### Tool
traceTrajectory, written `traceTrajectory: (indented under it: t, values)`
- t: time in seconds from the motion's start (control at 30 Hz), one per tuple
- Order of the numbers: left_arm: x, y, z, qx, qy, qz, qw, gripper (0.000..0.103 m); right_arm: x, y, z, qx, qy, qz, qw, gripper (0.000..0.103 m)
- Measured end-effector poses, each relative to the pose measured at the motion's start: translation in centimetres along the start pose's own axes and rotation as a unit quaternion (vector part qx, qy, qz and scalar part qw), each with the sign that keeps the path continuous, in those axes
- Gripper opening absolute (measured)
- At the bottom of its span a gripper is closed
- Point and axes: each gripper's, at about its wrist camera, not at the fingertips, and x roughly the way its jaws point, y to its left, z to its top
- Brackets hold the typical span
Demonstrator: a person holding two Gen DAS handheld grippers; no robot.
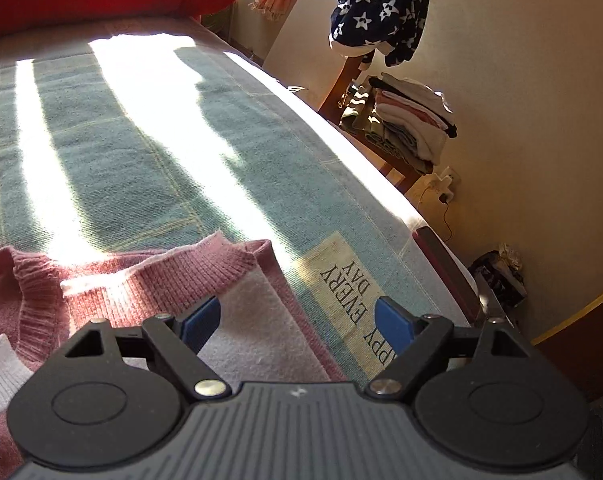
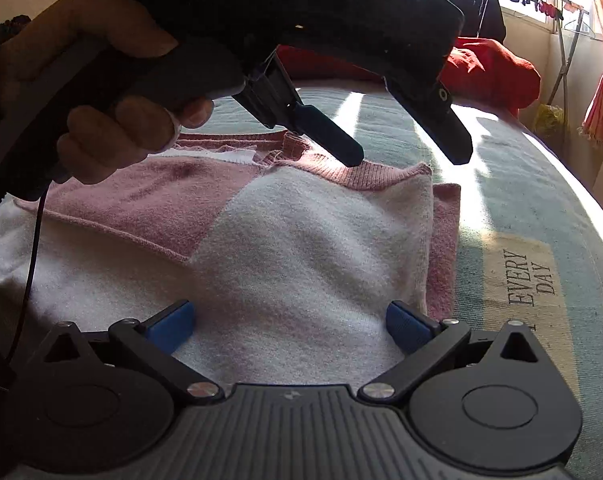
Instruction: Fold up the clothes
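- Sweater point(image 2: 301, 240): pink and white knit, lying flat and partly folded on the bed cover point(image 2: 521, 200); a white panel lies over the pink body, and the ribbed pink collar point(image 2: 365, 176) is at the sweater's far edge.
- Left gripper point(image 2: 405, 152): held in a hand point(image 2: 101, 92) above the sweater's collar; its two dark fingers point(image 2: 333, 140) stand apart, released, with nothing between them. Whether the tips touch the knit cannot be told.
- Same gripper from its own camera point(image 1: 297, 322): blue pads point(image 1: 393, 324) spread wide, one over the sweater's pink ribbing, the other over the label beside the sweater.
- Right gripper point(image 2: 289, 324): low over the near part of the sweater's white panel, blue pads point(image 2: 173, 324) wide apart, released; the cloth lies between them but is not pinched.
- Label point(image 2: 529, 276): cream patch on the bed cover just right of the sweater, reading "EVERY DAY".
- Red bedding point(image 2: 489, 68): bunched at the far end of the bed, well beyond the sweater.
- Chair point(image 1: 381, 152): beside the bed, far from the sweater, carrying a stack of folded clothes point(image 1: 413, 124); a navy star-print garment point(image 1: 381, 4) hangs over its back.
- Sunlight falls in stripes across the bed cover beyond the sweater.
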Motion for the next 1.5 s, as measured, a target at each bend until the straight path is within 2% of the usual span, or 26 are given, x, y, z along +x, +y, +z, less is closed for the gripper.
traceTrajectory:
  t: [0.1,0.2,0.33,0.47,0.67,0.8,0.93,1.07,1.17,1.27,1.37,1.4,1.5]
  values:
    - [3.0,0.7,0.7,-0.017,0.022,-0.003,0.9996,0.084,-0.1,0.0,-0.2,-0.004,-0.004,0.001,1.0,0.103]
    - [3.7,1.1,0.9,-0.031,0.017,-0.002,0.9994,0.084,-0.2,0.0,-0.2,-0.004,-0.004,-0.002,1.0,0.103]
    - [1.1,0.0,0.7,-0.018,0.009,0.018,0.9996,0.084,-1.2,-0.2,0.2,0.01,-0.008,0.004,1.0,0.103]
    - [-3.8,-0.4,-0.8,-0.001,0.0,0.054,0.9985,0.084,-3.3,-0.1,0.3,0.032,-0.017,0.015,0.999,0.103]
    - [-11.8,1.2,-5.1,-0.027,-0.009,0.117,0.9927,0.084,-6.2,1.8,-0.4,0.043,-0.029,0.027,0.998,0.103]
    - [-16.1,3.2,-9.0,-0.072,-0.033,0.127,0.9887,0.087,-7.7,3.7,-0.6,0.04,-0.036,0.035,0.998,0.103]
    - [-17.1,5.2,-13.8,-0.119,-0.046,0.138,0.9822,0.087,-8.1,4.9,-0.8,0.055,-0.031,0.056,0.996,0.103]
    - [-16.8,6.4,-18.2,-0.151,-0.061,0.162,0.9733,0.087,-8.4,6.0,-1.0,0.05,-0.023,0.051,0.997,0.103]
    - [-17.7,5.6,-20.7,-0.145,-0.087,0.167,0.9714,0.087,-8.6,6.5,-1.0,0.044,-0.021,0.045,0.998,0.103]
    - [-19.7,4.6,-22.0,-0.122,-0.111,0.193,0.9673,0.087,-8.8,6.6,-1.0,0.044,-0.019,0.039,0.998,0.103]
    - [-21.8,4.7,-22.9,-0.12,-0.139,0.224,0.957,0.088,-8.9,6.8,-0.9,0.05,-0.02,0.038,0.998,0.103]
    - [-22.3,5.3,-23.2,-0.129,-0.142,0.224,0.9556,0.088,-8.9,6.9,-0.9,0.054,-0.021,0.043,0.997,0.103]
    - [-22.5,7.3,-24.7,-0.181,-0.116,0.205,0.955,0.088,-8.6,7.0,-0.8,0.072,-0.019,0.06,0.995,0.103]
